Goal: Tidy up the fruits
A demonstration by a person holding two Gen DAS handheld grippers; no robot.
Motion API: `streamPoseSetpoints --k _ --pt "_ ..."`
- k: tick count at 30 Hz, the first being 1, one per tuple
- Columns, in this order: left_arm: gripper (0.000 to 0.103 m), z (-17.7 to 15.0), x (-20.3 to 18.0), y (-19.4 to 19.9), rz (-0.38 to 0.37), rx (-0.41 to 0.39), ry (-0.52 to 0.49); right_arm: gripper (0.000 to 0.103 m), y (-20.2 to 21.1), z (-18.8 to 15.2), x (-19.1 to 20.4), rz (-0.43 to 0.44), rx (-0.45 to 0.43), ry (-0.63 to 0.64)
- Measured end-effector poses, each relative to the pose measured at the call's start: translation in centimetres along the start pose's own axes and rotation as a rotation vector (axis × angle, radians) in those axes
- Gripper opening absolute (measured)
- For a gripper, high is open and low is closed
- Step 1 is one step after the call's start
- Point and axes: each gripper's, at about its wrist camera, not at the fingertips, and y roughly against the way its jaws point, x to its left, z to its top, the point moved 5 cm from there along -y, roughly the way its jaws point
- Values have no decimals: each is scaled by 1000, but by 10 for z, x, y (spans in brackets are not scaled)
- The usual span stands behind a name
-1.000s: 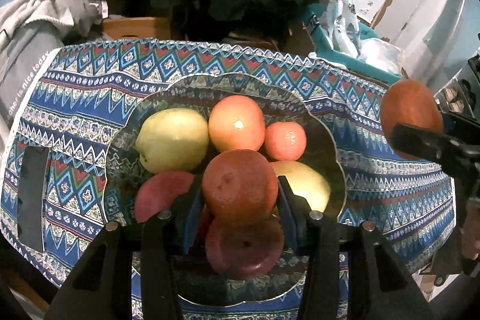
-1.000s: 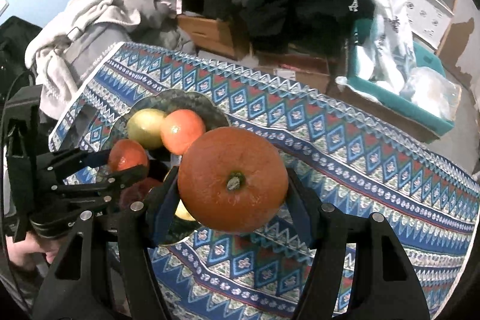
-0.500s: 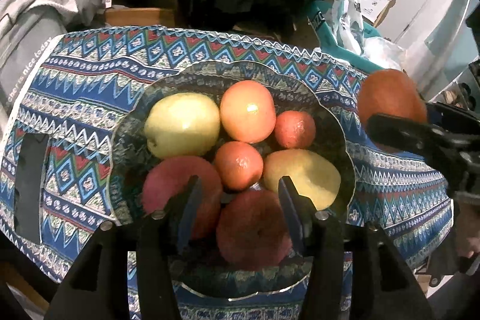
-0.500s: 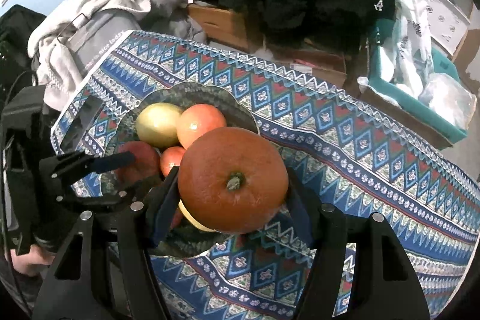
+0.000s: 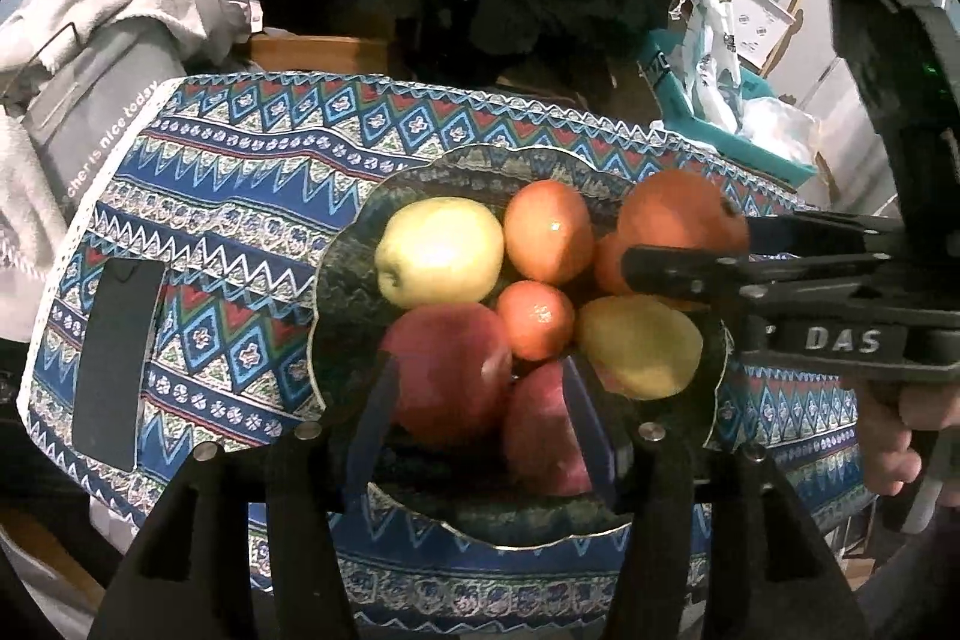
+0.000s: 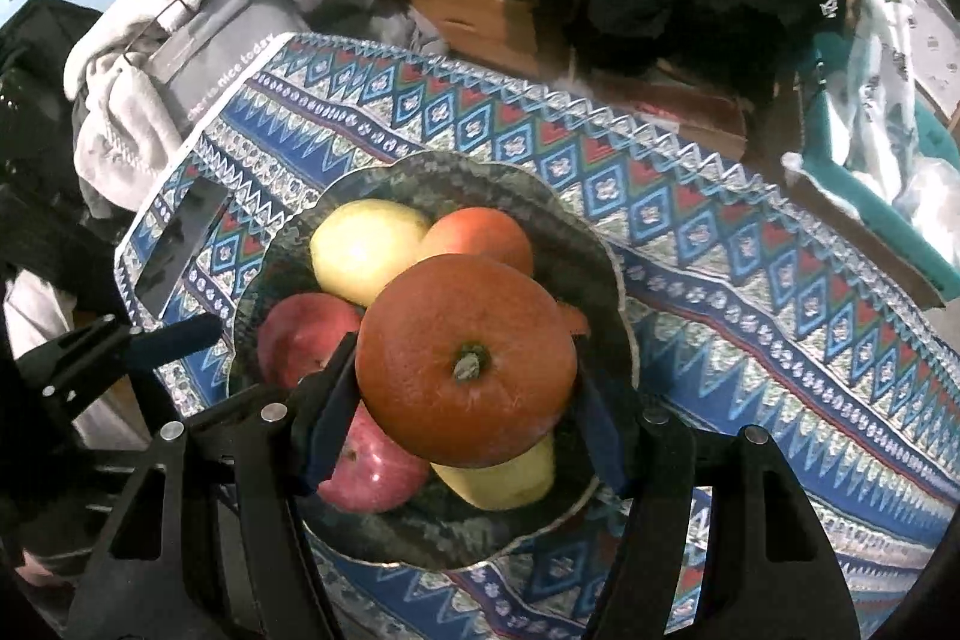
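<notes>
A dark patterned bowl (image 5: 342, 280) on the tablecloth holds a yellow-green apple (image 5: 441, 250), an orange (image 5: 547, 232), a small tangerine (image 5: 534, 319), a yellow pear (image 5: 639, 346) and two red apples (image 5: 447, 370). My left gripper (image 5: 480, 424) is open and empty, just above the bowl's near side. My right gripper (image 6: 465, 421) is shut on a large orange (image 6: 465, 358) and holds it over the bowl (image 6: 282, 256). That orange (image 5: 678, 214) also shows at the bowl's right side in the left wrist view.
A black phone (image 5: 117, 364) lies on the blue patterned tablecloth (image 5: 240, 172) left of the bowl. Grey clothes (image 5: 90, 28) are piled beyond the table's left edge. A teal bin with bags (image 5: 738, 118) stands at the back right.
My left gripper let go of the tangerine into the bowl and drew back. My right gripper moved left with the large orange, from beside the bowl to over it.
</notes>
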Motion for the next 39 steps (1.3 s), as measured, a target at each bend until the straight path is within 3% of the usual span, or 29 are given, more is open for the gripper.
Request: streamPoseSetpoints --k 11,23,29,39 --pt "58 -7 14 4 1 5 33 68 -31 -9 23 -1 84 50" --pt "58 -3 18 15 -2 -9 56 70 -18 -8 16 -7 46 9" --pt "58 3 8 32 3 -33 32 70 13 -5 14 -28 -19 4" --pt "59 18 -10 73 -15 -115 23 70 107 -5 -2 -140 -214 -24"
